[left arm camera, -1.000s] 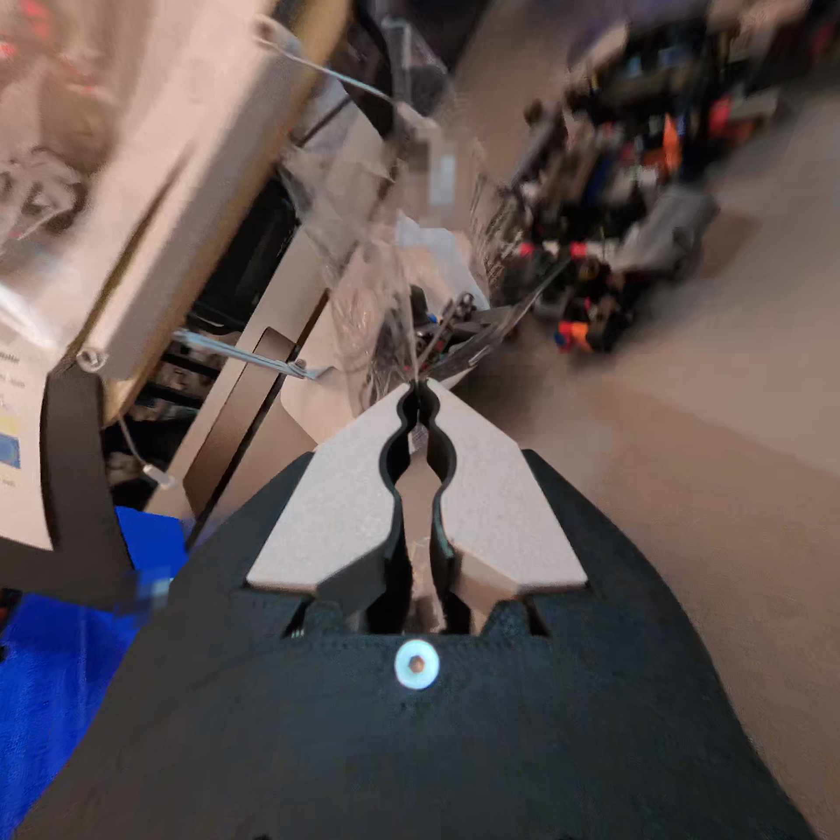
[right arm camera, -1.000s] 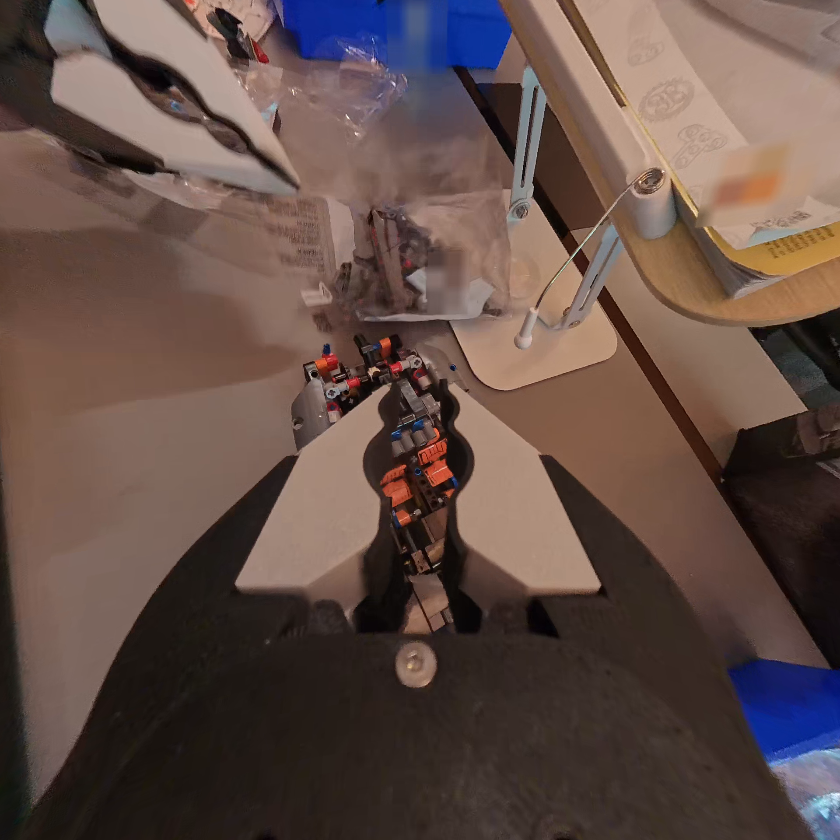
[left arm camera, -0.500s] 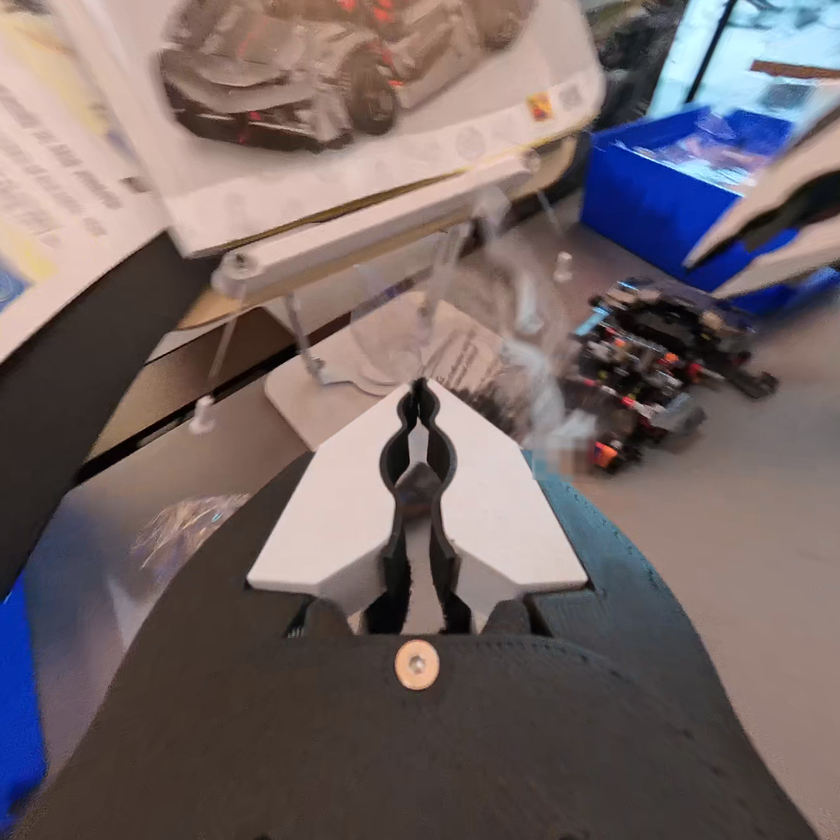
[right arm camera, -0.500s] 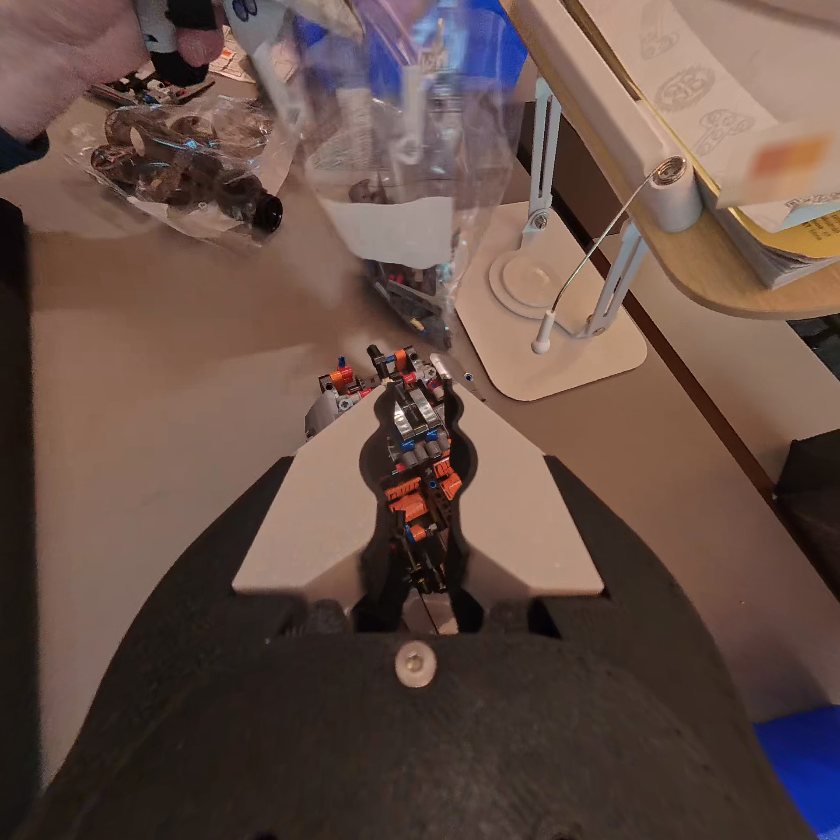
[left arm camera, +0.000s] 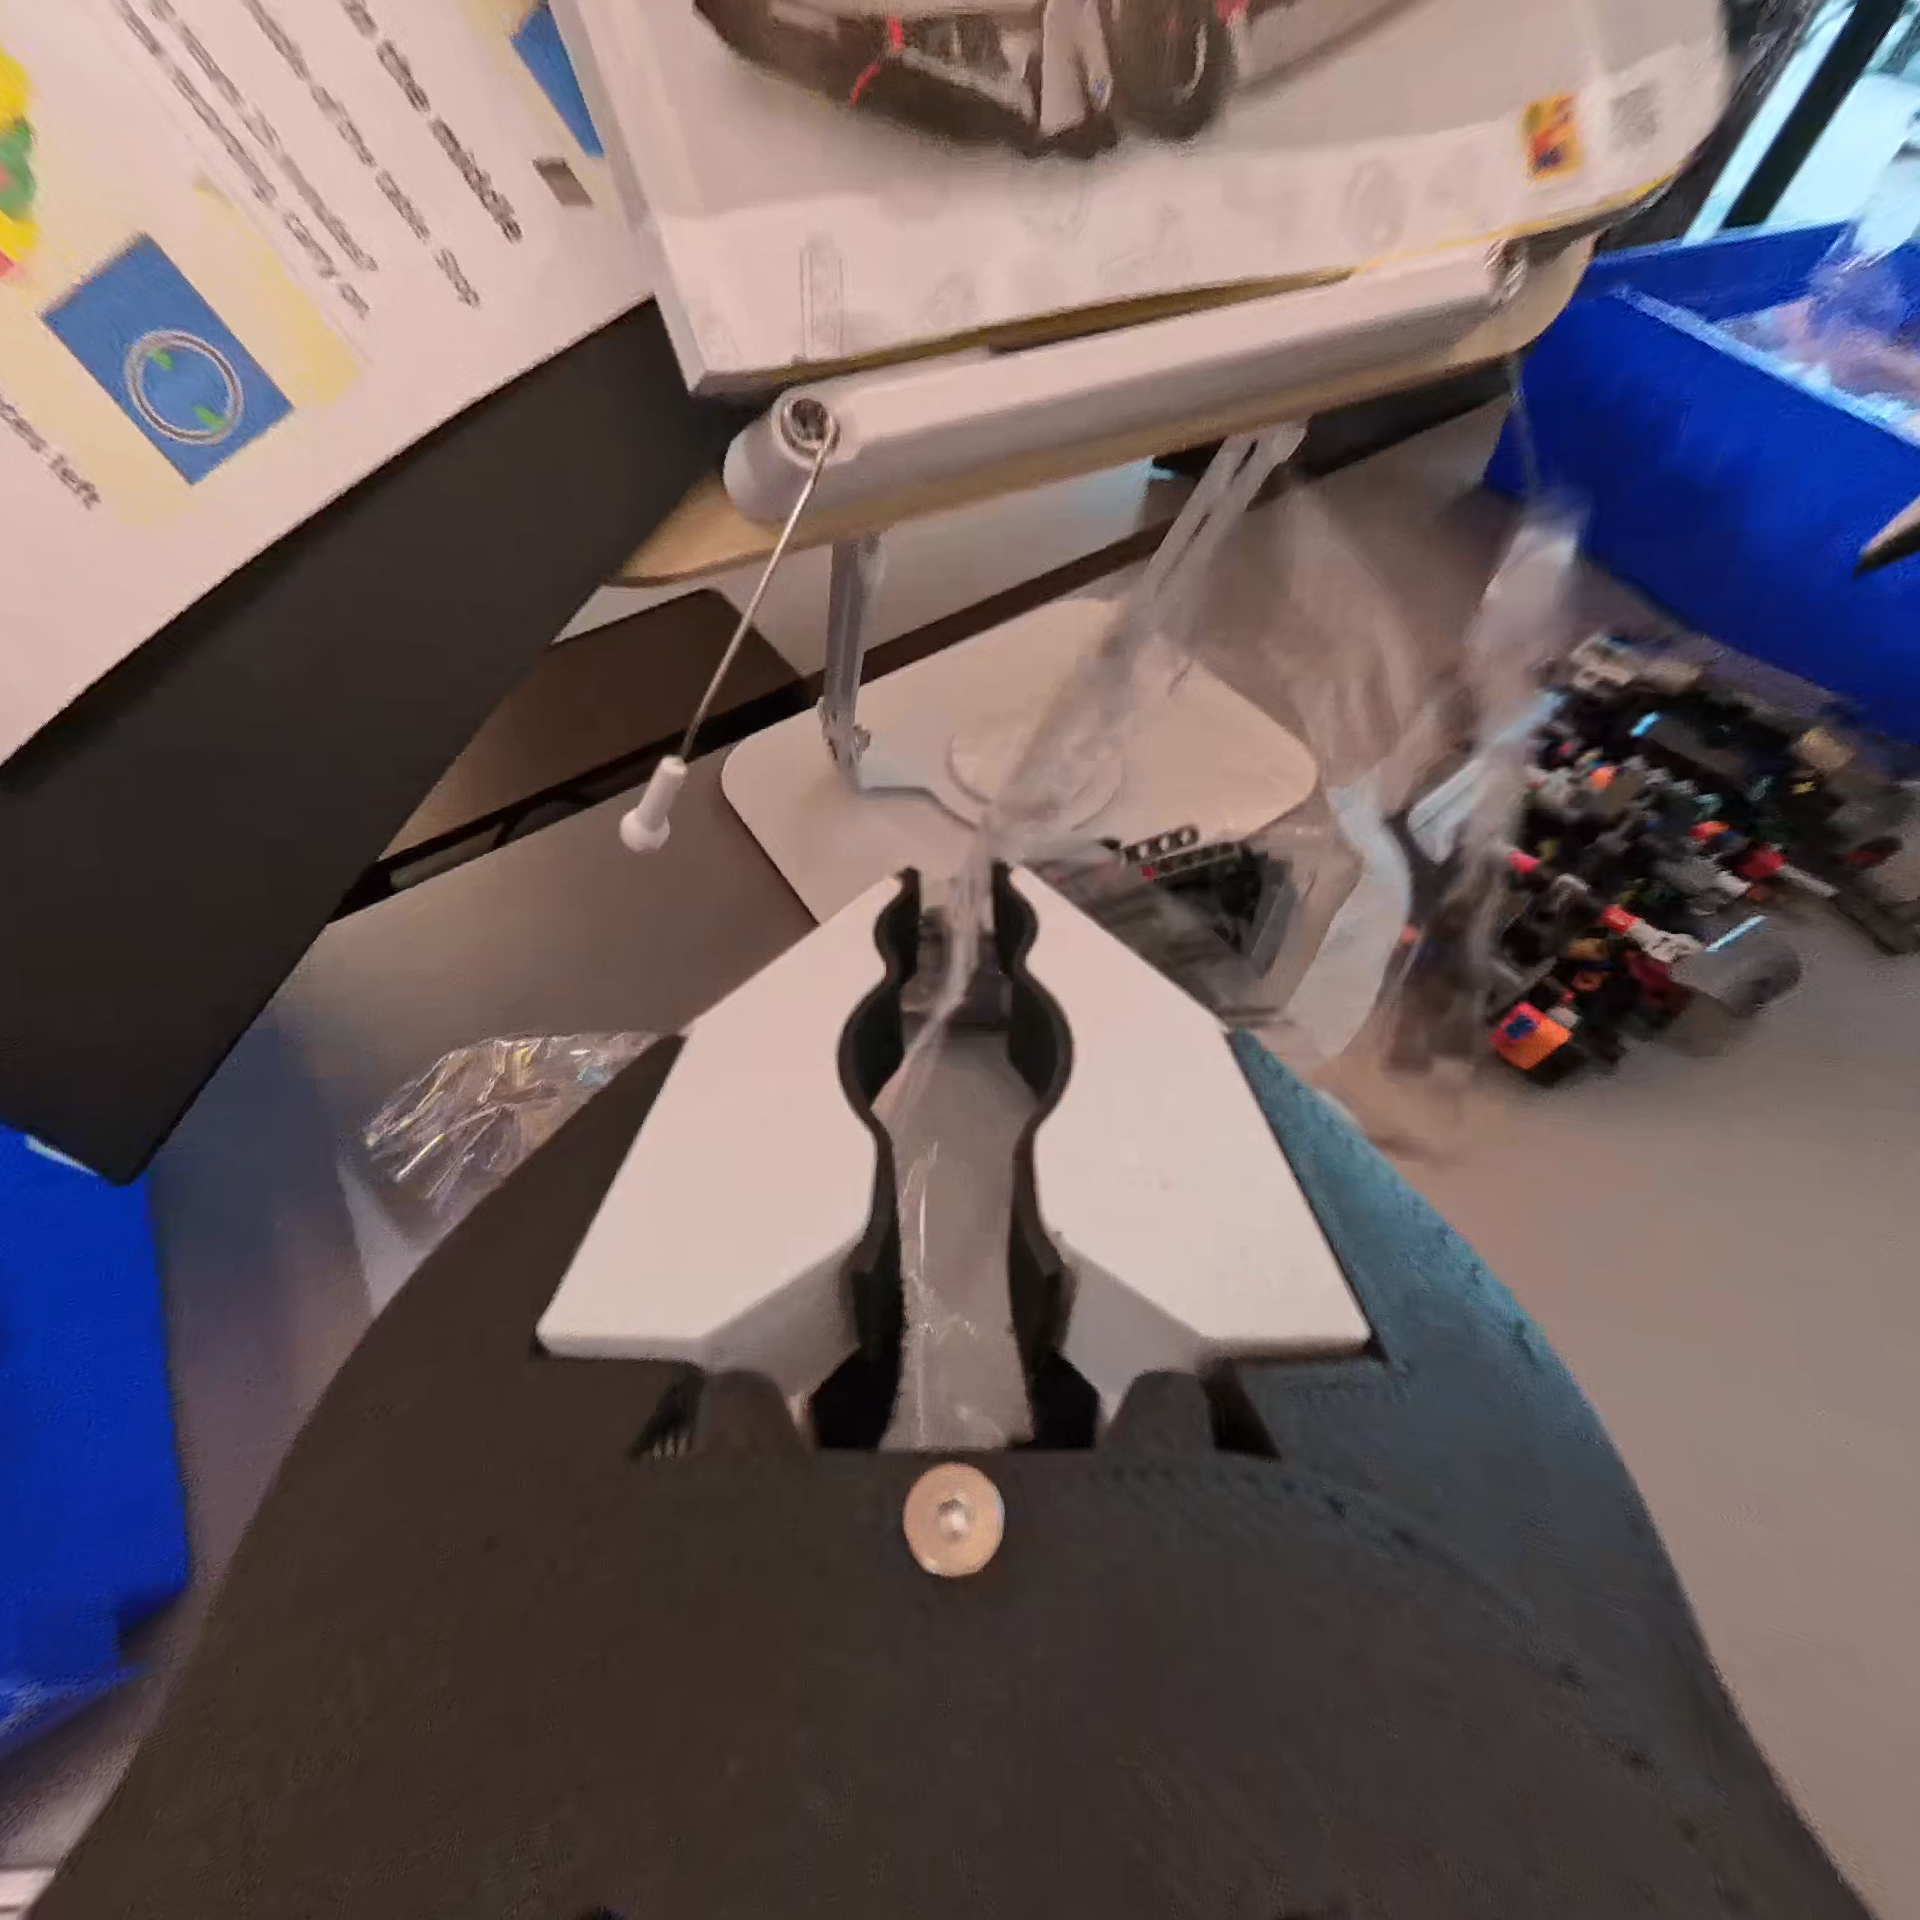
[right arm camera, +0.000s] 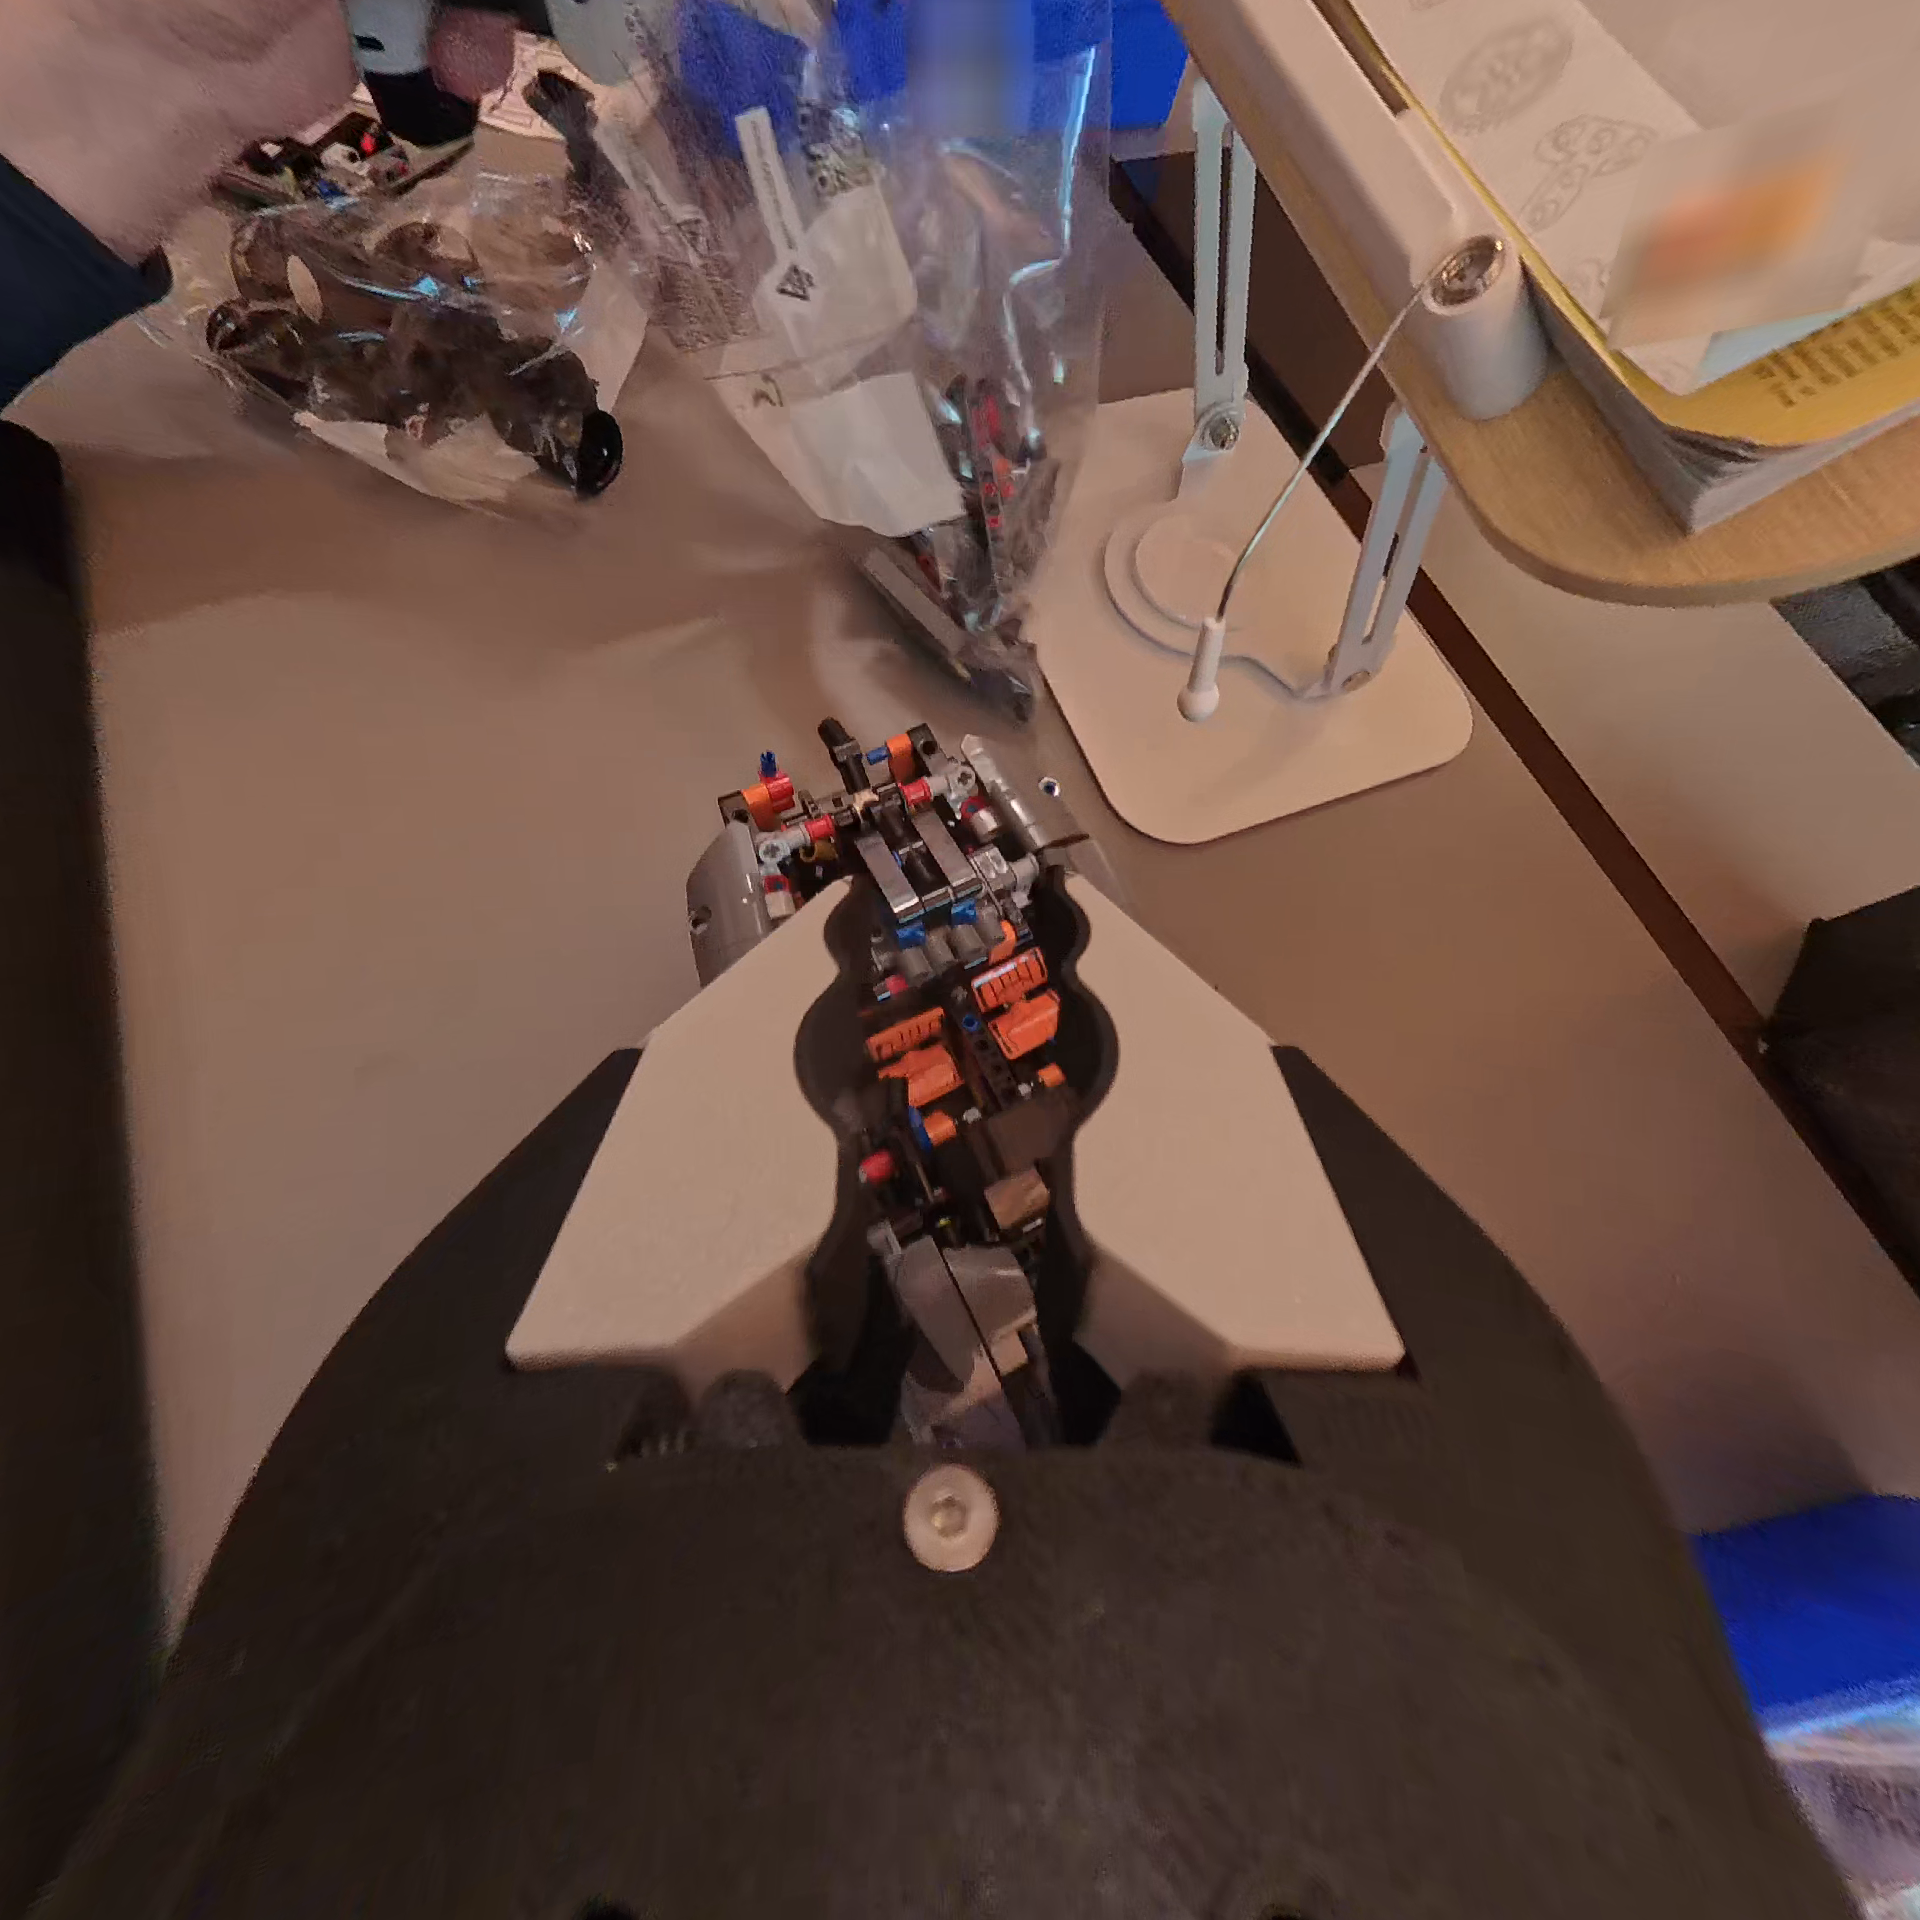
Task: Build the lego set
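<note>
In the left wrist view, our left gripper (left arm camera: 956, 899) has its jaws a little apart, and a twist of the clear plastic bag (left arm camera: 1299, 790) runs through the gap. We cannot tell if the jaws still pinch it. The bag hangs blurry over the grey table (left arm camera: 1610, 1299). Behind it stands a white book stand (left arm camera: 1039, 790) with an open booklet (left arm camera: 1039, 208) on top. The half-built lego car (left arm camera: 1662, 873) sits on the table to the right, near a blue bin (left arm camera: 1714, 457). A crumpled wrapper (left arm camera: 488, 1101) lies to the left.

In the right wrist view, our right gripper (right arm camera: 951, 894) has its jaws closed around the lego car (right arm camera: 914, 894), which rests on the table (right arm camera: 416, 831). The bag of small parts (right arm camera: 914, 364) hangs just past the car, beside the stand (right arm camera: 1299, 727). Another bag with dark wheels (right arm camera: 416, 353) lies far left.
</note>
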### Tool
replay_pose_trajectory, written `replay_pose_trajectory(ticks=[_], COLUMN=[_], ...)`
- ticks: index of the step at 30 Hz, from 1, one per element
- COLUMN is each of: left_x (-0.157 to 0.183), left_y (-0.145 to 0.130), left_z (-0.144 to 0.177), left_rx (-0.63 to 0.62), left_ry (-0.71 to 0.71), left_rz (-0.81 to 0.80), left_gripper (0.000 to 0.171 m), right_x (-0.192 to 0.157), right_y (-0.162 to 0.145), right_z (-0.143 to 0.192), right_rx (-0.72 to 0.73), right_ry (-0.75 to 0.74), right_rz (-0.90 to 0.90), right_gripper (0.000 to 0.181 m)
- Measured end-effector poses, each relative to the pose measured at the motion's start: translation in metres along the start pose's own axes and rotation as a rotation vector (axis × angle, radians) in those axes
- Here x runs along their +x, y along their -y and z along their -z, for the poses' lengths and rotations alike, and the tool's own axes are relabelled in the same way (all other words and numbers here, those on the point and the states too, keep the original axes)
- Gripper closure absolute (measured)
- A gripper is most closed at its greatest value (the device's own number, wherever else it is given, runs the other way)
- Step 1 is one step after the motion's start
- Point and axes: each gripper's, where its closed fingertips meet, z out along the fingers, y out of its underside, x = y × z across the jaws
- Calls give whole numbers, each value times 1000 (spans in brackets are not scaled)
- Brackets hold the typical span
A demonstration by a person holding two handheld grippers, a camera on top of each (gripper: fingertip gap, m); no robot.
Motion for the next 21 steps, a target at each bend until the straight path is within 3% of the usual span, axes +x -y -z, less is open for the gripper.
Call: replay_pose_trajectory(ticks=[6, 13, 15, 17, 21], left_x=[15, 18, 47, 94, 176], left_y=[15, 58, 73, 78, 49], left_z=[20, 58, 60, 45, -10], left_rx=[56, 150, 200, 210, 25], left_ry=[32, 278, 237, 87, -162], left_rz=[-87, -268, -353, -429, -585], left_gripper=[143, 135, 141, 142, 132], right_x=[10, 0, -1, 0, -4], right_y=[-31, -42, -43, -45, -47], right_z=[18, 5, -2, -5, -4], right_rx=[-90, -132, -154, -171, -191], right_ry=[-28, 5, -10, -23, -27], right_rz=[-11, 12, 42, 54, 80], right_gripper=[150, 148, 148, 148, 150])
